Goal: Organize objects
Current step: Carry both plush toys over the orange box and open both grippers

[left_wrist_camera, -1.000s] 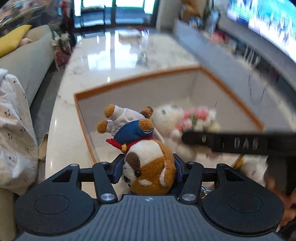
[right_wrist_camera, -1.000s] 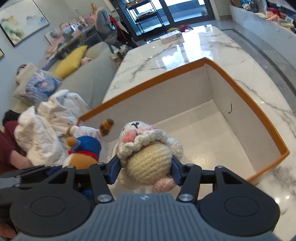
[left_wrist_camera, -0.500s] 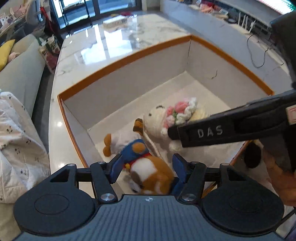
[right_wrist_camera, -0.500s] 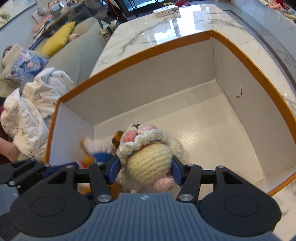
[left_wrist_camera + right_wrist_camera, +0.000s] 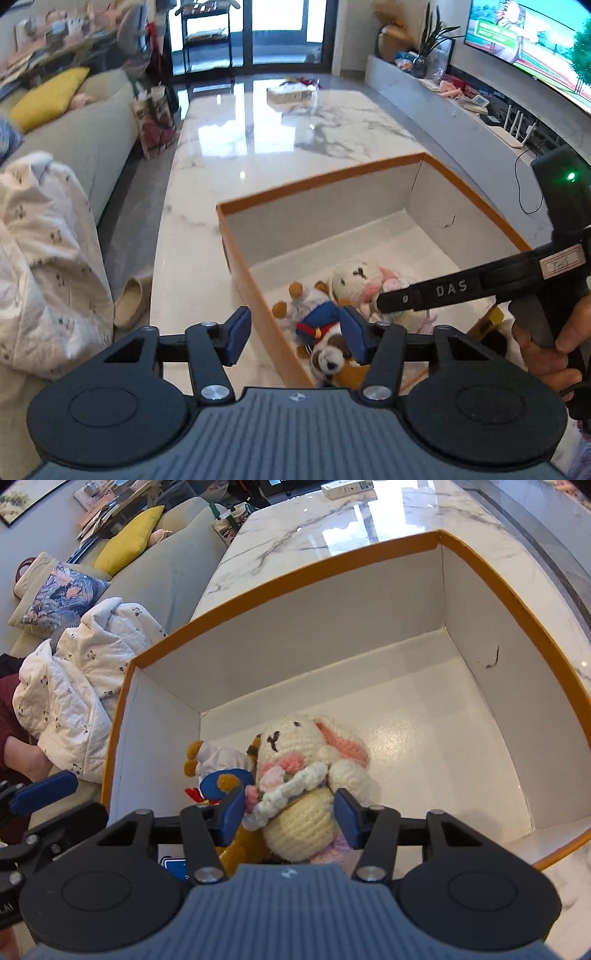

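An orange-rimmed white box [image 5: 317, 182] [image 5: 461, 602] stands on the marble table. A brown plush dog in blue and white clothes [image 5: 319, 325] [image 5: 218, 771] lies in the box's near left corner. A cream crochet rabbit with pink flowers [image 5: 356, 277] [image 5: 306, 771] lies beside it. My left gripper [image 5: 295, 334] is open and empty above the box's left wall. My right gripper [image 5: 290, 814] is open, its fingers on either side of the rabbit and not pressing it. It also shows in the left wrist view as a black arm [image 5: 461, 290].
A grey sofa with a yellow cushion [image 5: 44, 98] and a white quilt [image 5: 40, 258] [image 5: 74, 686] runs along the table's left side. A small white box [image 5: 290, 94] lies at the table's far end. A TV [image 5: 532, 40] and a low shelf stand at the right.
Both grippers have opened and let go of their toys, which now lie in the box. The left gripper has pulled back up and to the left.
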`<action>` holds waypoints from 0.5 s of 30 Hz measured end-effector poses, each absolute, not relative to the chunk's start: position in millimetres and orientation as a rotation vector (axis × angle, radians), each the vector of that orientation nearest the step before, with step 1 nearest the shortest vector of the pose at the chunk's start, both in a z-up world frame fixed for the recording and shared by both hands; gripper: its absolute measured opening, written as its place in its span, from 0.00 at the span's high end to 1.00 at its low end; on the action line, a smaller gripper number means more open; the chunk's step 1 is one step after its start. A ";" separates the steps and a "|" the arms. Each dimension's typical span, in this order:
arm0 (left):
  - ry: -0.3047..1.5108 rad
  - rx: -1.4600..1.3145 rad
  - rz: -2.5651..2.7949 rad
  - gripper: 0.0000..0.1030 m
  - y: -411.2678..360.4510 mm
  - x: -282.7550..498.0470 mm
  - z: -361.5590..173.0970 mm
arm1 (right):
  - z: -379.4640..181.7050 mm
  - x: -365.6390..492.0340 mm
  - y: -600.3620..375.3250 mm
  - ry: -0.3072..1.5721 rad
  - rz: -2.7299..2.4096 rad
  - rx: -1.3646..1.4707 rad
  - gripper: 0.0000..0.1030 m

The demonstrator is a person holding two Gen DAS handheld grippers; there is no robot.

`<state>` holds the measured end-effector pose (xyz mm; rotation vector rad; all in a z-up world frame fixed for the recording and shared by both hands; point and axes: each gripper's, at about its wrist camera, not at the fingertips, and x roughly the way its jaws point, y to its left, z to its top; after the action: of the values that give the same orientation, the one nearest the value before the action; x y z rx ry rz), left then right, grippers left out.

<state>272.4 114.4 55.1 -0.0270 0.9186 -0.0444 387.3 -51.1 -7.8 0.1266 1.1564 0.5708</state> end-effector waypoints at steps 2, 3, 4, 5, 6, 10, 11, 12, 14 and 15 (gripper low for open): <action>0.933 -0.039 -0.042 0.43 116.5 269.5 48.3 | -8.9 386.3 -48.9 1.173 0.594 0.137 0.50; 0.939 -0.047 -0.040 0.43 116.5 268.2 45.3 | -9.0 385.2 -52.0 1.178 0.607 0.136 0.50; 0.943 -0.062 -0.038 0.43 118.0 267.0 42.9 | -9.3 385.2 -51.8 1.183 0.609 0.139 0.50; 0.947 -0.078 -0.036 0.43 119.3 266.3 40.6 | -9.0 385.4 -51.0 1.188 0.606 0.141 0.50; 0.954 -0.094 -0.033 0.43 120.8 264.6 39.6 | -8.6 385.9 -51.0 1.192 0.606 0.144 0.49; 0.965 -0.126 -0.017 0.43 123.1 259.7 36.4 | 3.9 380.7 -60.5 1.165 0.605 0.133 0.46; 0.964 -0.136 -0.009 0.43 124.4 258.1 35.4 | 11.0 378.8 -68.3 1.137 0.613 0.133 0.42; 0.965 -0.147 -0.002 0.43 125.5 257.3 34.5 | 19.2 377.3 -74.8 1.104 0.614 0.130 0.42; 0.970 -0.161 -0.007 0.43 125.8 255.6 32.1 | 36.3 373.2 -96.9 1.024 0.584 0.106 0.43; 0.972 -0.165 -0.010 0.43 124.9 254.9 30.9 | 44.2 371.7 -108.4 0.983 0.559 0.087 0.43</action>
<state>254.9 124.9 30.8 -0.1650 0.9720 -0.0100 371.7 -108.4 44.2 0.0871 0.9831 0.5593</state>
